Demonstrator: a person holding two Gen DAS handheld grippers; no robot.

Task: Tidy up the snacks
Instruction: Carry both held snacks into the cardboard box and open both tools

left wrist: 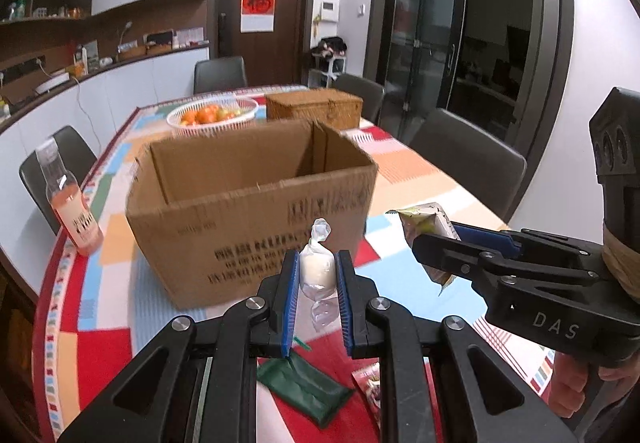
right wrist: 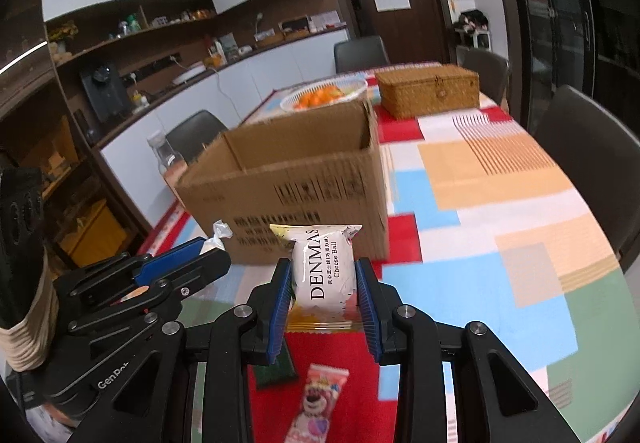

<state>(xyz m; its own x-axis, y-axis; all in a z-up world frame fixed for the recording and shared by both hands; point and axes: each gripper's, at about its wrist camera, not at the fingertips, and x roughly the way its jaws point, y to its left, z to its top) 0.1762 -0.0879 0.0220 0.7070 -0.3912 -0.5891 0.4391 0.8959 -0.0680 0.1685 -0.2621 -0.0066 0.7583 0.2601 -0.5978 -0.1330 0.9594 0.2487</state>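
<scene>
Left tongs [left wrist: 317,275] clamped on a white candy [left wrist: 317,267] in a clear twisted wrapper, held upright between the blue pads, lifted above the worktop [left wrist: 416,171] just in front of the cardboard box [left wrist: 248,219]. Right tongs [right wrist: 323,283] clamped on a white cheese ball packet [right wrist: 325,270], printed "DENMAS Cheese Ball", held on end, also raised and near the front of the same box [right wrist: 288,183]. In the left wrist view the right tongs [left wrist: 430,247] come in from the right, with the packet [left wrist: 424,227] sticking out of the tips. In the right wrist view the left tongs [right wrist: 200,255] come in from the left, with the candy's wrapper end [right wrist: 221,231] showing.

Box is open on top, standing on the colourful checked cloth; inside not visible. On the worktop below the tongs: a dark green packet [left wrist: 308,389] and a pink bear-print snack [right wrist: 320,399], lying flat, near each other. Pink drink bottle [left wrist: 70,203] stands left of the box at the worktop edge. Behind the box: white basket of oranges [left wrist: 212,114] and a wicker box with lid [left wrist: 316,107], side by side. Dark chairs [left wrist: 468,155] around the worktop.
</scene>
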